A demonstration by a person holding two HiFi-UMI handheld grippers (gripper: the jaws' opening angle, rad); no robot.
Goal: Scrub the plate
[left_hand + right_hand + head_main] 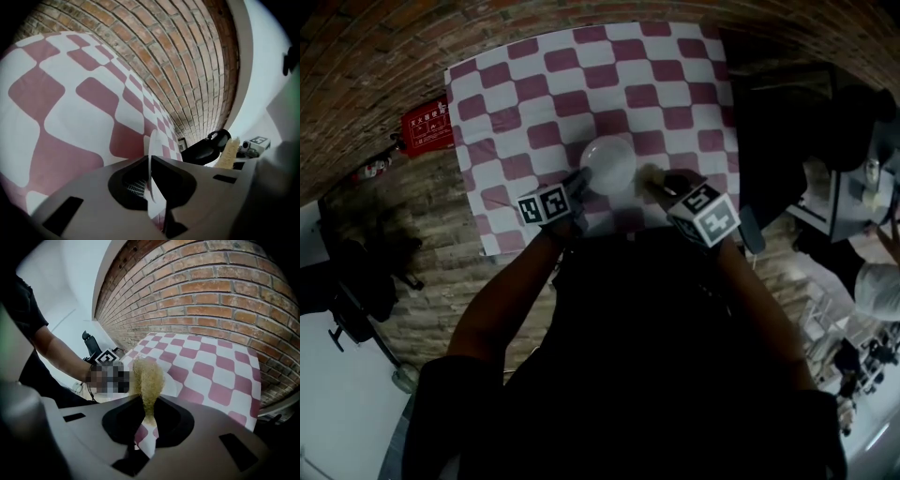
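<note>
Red sign (427,127): far left in the head view, lying against the brick beside the table's corner

Tablecloth (656,66): maroon-and-white checks spread over the table; it fills the background of both gripper views (70,122) (211,362)

Left gripper (578,180): reaches in from the person's left arm, its marker cube facing up; in its own view (151,180) the jaws are pressed nearly together, pinching the thin rim of the plate

Plate (609,161): round and white, over the near middle of the cloth between the two grippers; its face reads plain white from above. From the left gripper view it shows edge-on (152,140), a slim white blade standing up out of the jaws. Whether it rests on the cloth or hangs just clear of it cannot be told

Scrubber (652,175): a pale yellow fibrous wad just beside the plate's right edge; contact with the plate cannot be made out. It also shows at the right of the left gripper view (229,152)

Right gripper (661,187): angled down from the person's right arm, marker cube on top; in its own view (149,420) the jaws are clamped on the lower end of the scrubber (147,376), which fans out above them

Dark furniture (773,141): stands just right of the table
</note>
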